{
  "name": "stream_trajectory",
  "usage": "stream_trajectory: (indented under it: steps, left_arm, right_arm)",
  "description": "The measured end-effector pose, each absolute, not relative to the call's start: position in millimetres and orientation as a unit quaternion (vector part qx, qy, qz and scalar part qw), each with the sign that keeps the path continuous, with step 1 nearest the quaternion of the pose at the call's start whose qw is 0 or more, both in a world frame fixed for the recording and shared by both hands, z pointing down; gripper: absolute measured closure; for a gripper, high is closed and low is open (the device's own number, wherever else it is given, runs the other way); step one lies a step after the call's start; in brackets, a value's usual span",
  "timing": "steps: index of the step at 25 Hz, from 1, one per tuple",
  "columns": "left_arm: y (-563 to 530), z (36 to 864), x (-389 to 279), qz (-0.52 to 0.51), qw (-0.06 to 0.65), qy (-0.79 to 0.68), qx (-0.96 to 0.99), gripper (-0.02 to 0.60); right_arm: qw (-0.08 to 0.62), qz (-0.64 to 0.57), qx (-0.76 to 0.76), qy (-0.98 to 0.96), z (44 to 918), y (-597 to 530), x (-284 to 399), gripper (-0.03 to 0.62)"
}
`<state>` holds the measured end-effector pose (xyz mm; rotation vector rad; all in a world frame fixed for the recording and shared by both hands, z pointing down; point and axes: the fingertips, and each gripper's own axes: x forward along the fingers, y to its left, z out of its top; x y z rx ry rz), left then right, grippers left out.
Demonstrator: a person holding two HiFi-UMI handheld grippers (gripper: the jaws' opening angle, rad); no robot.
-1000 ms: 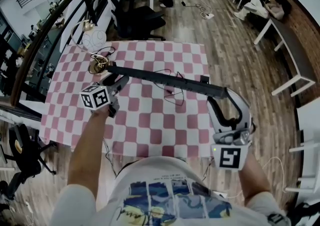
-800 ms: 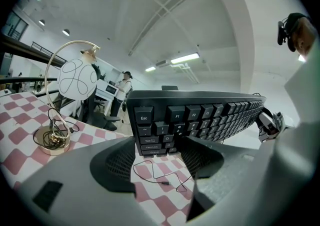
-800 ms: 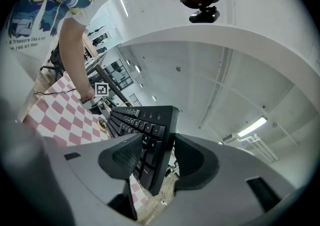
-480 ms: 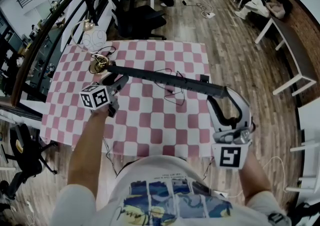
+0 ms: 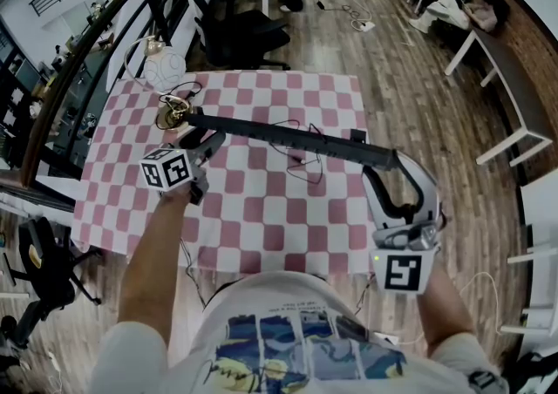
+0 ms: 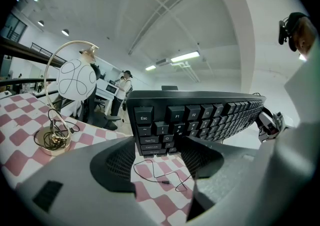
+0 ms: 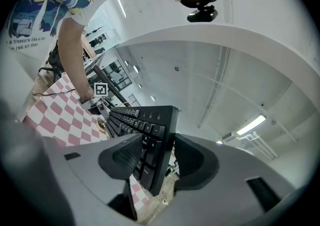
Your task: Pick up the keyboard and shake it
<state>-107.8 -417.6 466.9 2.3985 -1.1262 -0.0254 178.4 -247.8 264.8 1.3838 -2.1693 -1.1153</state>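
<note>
Grasping keyboard at left end with left gripper, right end with right gripper, above checkered table.

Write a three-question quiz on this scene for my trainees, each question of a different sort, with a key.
1. True or false: the keyboard lies flat on the checkered table.
2. Which part of the keyboard does the left gripper clamp? A) the Esc-key end B) the middle C) nothing at all
3. Fill in: near the table's far left corner stands a ____ with a round white shade.

Key
1. False: both grippers hold it up off the table, the right gripper clamping the other end.
2. A
3. lamp
</note>
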Motion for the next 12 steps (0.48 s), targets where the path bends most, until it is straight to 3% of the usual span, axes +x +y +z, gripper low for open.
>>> stream_trajectory:
  steps: [12]
  left_arm:
    - [-418.0, 465.6, -110.1, -0.007, 0.243, -0.416, 0.876, 0.304]
  right_arm:
    - [0.165, -0.393, 0.485, -0.763, 264.6, -249.6, 177.8, 0.396]
